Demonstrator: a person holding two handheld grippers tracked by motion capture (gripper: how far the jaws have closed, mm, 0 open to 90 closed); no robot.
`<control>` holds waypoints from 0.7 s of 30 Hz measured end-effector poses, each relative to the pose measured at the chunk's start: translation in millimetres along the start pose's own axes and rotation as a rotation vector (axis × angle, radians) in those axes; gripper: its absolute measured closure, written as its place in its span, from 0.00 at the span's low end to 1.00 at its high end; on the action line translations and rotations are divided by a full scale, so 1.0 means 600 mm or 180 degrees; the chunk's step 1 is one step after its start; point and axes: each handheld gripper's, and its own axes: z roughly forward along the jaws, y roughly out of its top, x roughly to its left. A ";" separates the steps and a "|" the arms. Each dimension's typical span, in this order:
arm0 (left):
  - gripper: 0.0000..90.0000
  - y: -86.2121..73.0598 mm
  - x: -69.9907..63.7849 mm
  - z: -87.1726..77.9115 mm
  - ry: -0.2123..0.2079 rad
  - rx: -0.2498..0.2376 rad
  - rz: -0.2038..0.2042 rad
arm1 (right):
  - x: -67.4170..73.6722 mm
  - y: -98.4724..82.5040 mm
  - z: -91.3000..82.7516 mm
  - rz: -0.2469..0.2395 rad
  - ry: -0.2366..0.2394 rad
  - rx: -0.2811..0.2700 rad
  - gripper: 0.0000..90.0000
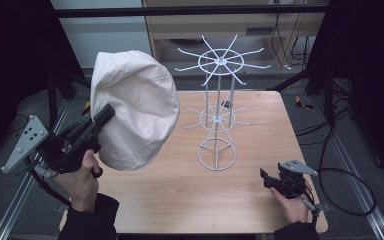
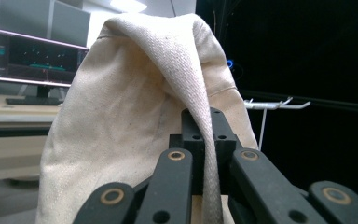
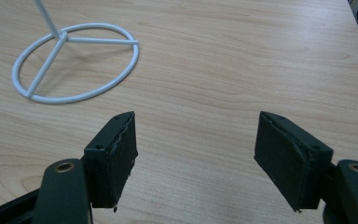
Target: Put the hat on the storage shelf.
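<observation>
The left gripper [image 1: 105,114] has its jaws pinched tight on a fold of the cream-white cotton cloth hat [image 1: 135,107], and the hat hangs in the air at about ten o'clock from the table's middle, above the left edge of the light wooden table [image 1: 260,210]. In the left gripper view the same fold of the hat [image 2: 135,116] runs down between the pressed-together jaws of the left gripper [image 2: 204,135], so the hold looks firm. The pick-up part of the work therefore appears done: the hat is off the table and carried. What seems left is the hanging itself. The white wire display stand with two tiers of radiating hooks [image 1: 219,100] stands near the table's centre, at roughly three o'clock from the hat and apart from it; none of its hooks carries anything, and the hat touches none of them. The stand's ring base [image 3: 74,65] lies at about eleven o'clock from the right gripper [image 3: 196,154], whose jaws are spread wide over bare wood with nothing between them. That right gripper [image 1: 275,181] rests low at about five o'clock on the table, near the stand's base yet clear of it, perhaps ready to steady it. By my reading, the job is roughly midway: lifting finished, placing on a hook and letting go not yet begun.
</observation>
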 end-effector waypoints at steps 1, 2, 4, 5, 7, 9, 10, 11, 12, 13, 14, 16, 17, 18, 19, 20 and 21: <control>0.98 0.002 -0.001 0.003 -0.0011 -0.0019 -0.0001 | 0.000 0.000 0.000 0.0004 0.0001 0.0003 0.33; 0.98 0.004 -0.003 0.006 -0.0017 -0.0038 -0.0001 | 0.000 0.000 0.000 0.0005 0.0000 0.0001 0.33; 0.98 0.008 -0.007 0.013 -0.0030 -0.0057 0.0008 | -0.001 0.000 0.000 0.0005 0.0002 -0.0002 0.33; 0.98 0.008 -0.007 0.013 -0.0030 -0.0057 0.0008 | -0.001 0.000 0.000 0.0005 0.0002 -0.0002 0.33; 0.98 0.012 -0.011 0.019 -0.0049 -0.0095 0.0014 | -0.001 0.000 -0.001 0.0019 0.0013 0.0005 0.33; 0.98 0.015 -0.014 0.025 -0.0073 -0.0136 -0.0004 | -0.002 0.000 0.000 -0.0009 0.0001 0.0001 0.33; 0.98 0.017 -0.015 0.027 -0.0080 -0.0158 -0.0010 | -0.002 0.000 0.000 0.0001 0.0003 0.0002 0.33; 0.98 0.020 -0.018 0.034 -0.0110 -0.0184 -0.0033 | -0.002 0.000 0.000 -0.0001 0.0004 0.0001 0.33; 0.98 0.022 -0.019 0.038 -0.0114 -0.0189 -0.0036 | -0.002 0.000 0.000 0.0000 0.0003 0.0002 0.33; 0.98 0.022 -0.019 0.038 -0.0114 -0.0189 -0.0036 | -0.002 0.000 0.001 0.0001 0.0004 0.0003 0.33; 0.98 0.023 -0.019 0.043 -0.0128 -0.0193 -0.0040 | -0.002 0.000 0.001 -0.0006 0.0003 0.0002 0.33; 0.98 0.027 -0.023 0.056 -0.0158 -0.0200 -0.0049 | -0.002 0.000 0.000 0.0002 0.0005 0.0000 0.33; 0.98 0.027 -0.023 0.056 -0.0158 -0.0200 -0.0049 | -0.002 0.000 0.000 0.0002 0.0005 0.0000 0.33; 0.98 0.028 -0.024 0.063 -0.0173 -0.0216 -0.0064 | -0.003 0.000 0.000 0.0001 0.0006 -0.0001 0.33; 0.98 0.028 -0.025 0.068 -0.0178 -0.0217 -0.0076 | -0.003 0.000 0.000 0.0004 0.0007 0.0000 0.33; 0.98 0.028 -0.025 0.072 -0.0183 -0.0213 -0.0076 | -0.003 -0.001 0.001 0.0002 0.0008 0.0002 0.33; 0.98 0.028 -0.025 0.072 -0.0183 -0.0213 -0.0076 | -0.003 -0.001 0.001 0.0002 0.0008 0.0002 0.33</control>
